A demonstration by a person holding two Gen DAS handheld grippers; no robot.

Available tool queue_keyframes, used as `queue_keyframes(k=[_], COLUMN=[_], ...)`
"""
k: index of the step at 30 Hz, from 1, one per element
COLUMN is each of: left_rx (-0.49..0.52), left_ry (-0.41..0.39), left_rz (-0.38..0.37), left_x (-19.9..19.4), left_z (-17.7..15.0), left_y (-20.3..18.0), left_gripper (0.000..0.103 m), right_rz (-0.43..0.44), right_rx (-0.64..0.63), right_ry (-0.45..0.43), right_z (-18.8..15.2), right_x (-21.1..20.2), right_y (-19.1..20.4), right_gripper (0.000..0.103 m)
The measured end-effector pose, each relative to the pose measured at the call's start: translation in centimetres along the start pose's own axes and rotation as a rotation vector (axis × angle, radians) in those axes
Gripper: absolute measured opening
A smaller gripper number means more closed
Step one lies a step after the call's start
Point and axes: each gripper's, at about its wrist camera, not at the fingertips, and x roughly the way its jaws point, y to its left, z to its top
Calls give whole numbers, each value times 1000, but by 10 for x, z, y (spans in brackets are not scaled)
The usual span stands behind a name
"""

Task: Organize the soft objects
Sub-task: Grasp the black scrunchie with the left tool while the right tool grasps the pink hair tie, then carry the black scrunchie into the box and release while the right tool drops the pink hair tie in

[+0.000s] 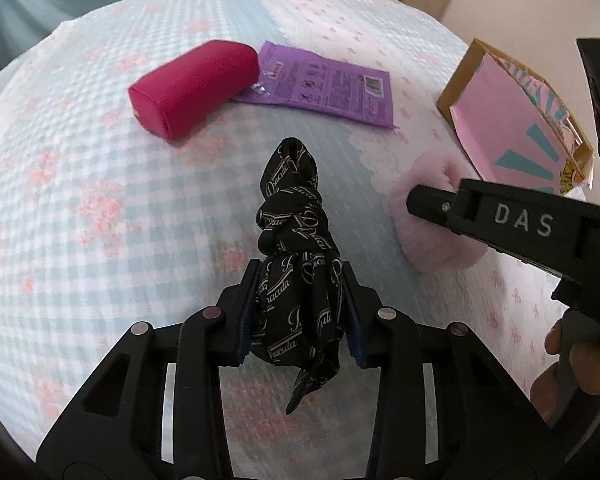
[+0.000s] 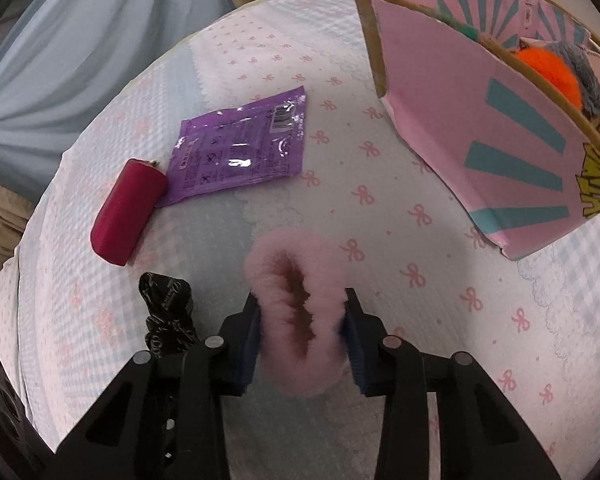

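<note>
The left gripper (image 1: 300,312) is squeezed tight on a black scarf (image 1: 296,240) with white writing, grabbing its near end so the knotted part lies out in front on the bed cover (image 1: 100,208). The right gripper (image 2: 304,340) is squeezed on a fluffy pink ring (image 2: 296,304) just to the right of the scarf — the fur bulges out past the pads, so the hold looks snug. Both soft things still rest on the cover, probably ready to be lifted.

Far right stands an open pink box (image 2: 480,128) with an orange fluffy thing (image 2: 548,76) already inside — likely where these go too. Far left lie a red pouch (image 1: 192,84) and a flat purple packet (image 1: 324,84), touching each other, not picked up yet.
</note>
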Motion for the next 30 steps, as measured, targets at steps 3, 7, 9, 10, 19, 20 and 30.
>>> queue_keyframes(k=[3, 7, 9, 10, 19, 20, 30], left_rx=[-6, -22, -33, -37, -51, -49, -54], left_ry=[-11, -27, -42, -50, -125, -132, -197], left_rz=[10, 22, 26, 28, 44, 48, 120], left_x=[-10, -24, -35, -42, -117, -125, -218], left_z=[1, 6, 11, 14, 51, 54, 96], left_y=[4, 7, 8, 8, -9, -12, -65], left_gripper=[33, 33, 33, 33, 33, 33, 33], right_rz=[6, 16, 21, 22, 47, 51, 131], right_rx=[-14, -36, -50, -57, -127, -134, -232], right_ry=[-11, -23, -32, -38, -88, -94, -159], right_z=[1, 4, 6, 8, 34, 36, 66], right_x=[-6, -18, -28, -34, -114, -123, -227], right_y=[4, 11, 13, 14, 30, 32, 24], right_gripper=[33, 33, 33, 33, 33, 33, 33])
